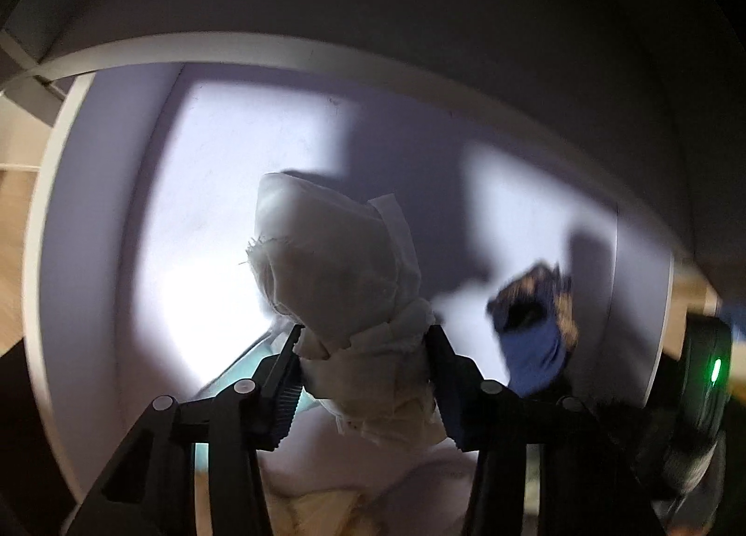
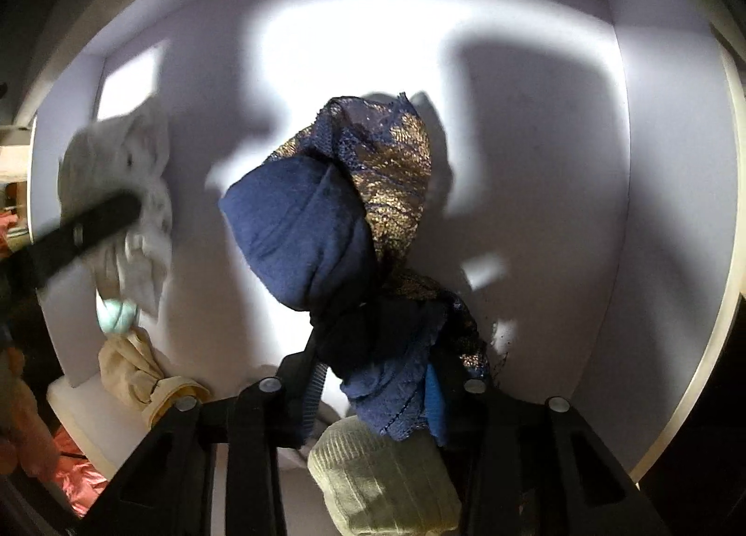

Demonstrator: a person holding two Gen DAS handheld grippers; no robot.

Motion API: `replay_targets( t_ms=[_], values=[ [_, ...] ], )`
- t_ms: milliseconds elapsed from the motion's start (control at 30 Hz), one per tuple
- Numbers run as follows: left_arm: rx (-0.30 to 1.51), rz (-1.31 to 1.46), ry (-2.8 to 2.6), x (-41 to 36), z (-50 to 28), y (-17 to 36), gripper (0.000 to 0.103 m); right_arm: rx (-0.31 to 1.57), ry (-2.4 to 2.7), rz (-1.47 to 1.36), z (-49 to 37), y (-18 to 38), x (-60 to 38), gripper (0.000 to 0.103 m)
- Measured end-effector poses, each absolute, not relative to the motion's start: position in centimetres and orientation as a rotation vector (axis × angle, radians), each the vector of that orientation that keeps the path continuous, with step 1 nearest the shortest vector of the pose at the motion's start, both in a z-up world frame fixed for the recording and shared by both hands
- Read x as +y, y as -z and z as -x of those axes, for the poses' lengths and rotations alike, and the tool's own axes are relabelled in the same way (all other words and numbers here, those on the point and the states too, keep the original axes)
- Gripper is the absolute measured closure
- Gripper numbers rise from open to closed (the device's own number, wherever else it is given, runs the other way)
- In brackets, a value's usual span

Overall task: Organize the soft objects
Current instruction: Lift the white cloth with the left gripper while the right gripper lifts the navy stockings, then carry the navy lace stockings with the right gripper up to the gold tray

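Two bundles ride into the white box (image 2: 676,163): left gripper (image 1: 363,377) jaws clamp a white cloth (image 1: 335,256), right gripper (image 2: 377,377) jaws pinch a blue cloth (image 2: 307,228), both lifted clear for stowing.

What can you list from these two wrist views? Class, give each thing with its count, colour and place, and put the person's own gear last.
white cloth: one, off-white, bundled in the left gripper.
blue cloth: one, navy with gold lace, bundled in the right gripper.
cubby: one, white, lit compartment behind both bundles.
knit item: one, pale green ribbed, under the blue cloth.
cream cloth: one, cream, low left in the right wrist view.
teal item: one, pale teal, just above the cream cloth.
pink item: one, pink, outside the cubby at far left.
left gripper: one, black, clamping the white cloth.
right gripper: one, black, clamping the blue cloth.
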State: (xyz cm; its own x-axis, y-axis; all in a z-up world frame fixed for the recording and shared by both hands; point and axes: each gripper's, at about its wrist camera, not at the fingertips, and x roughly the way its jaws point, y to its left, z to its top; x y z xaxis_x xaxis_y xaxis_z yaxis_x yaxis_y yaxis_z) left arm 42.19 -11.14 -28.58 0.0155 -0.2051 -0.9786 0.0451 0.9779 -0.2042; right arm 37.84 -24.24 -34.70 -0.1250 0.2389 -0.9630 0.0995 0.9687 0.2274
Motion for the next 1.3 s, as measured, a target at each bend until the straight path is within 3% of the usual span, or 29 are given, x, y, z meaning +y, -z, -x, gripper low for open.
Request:
replay_targets(
  t_ms=[567,1100,1300],
  values=[
    [1.439,0.062,0.344,-9.5,-35.8,21.4,0.054,1.615,-0.156,-0.493,-35.3,31.0,-27.1,0.07],
    [1.414,0.202,0.315,-6.2,-35.1,22.2,0.054,1.54,-0.257,-0.526,-31.9,25.9,-28.0,0.07],
    [1.38,0.223,0.32,-5.3,-36.0,21.1,0.054,1.482,-0.338,-0.496,-30.7,21.6,-27.9,0.07]
  ],
)
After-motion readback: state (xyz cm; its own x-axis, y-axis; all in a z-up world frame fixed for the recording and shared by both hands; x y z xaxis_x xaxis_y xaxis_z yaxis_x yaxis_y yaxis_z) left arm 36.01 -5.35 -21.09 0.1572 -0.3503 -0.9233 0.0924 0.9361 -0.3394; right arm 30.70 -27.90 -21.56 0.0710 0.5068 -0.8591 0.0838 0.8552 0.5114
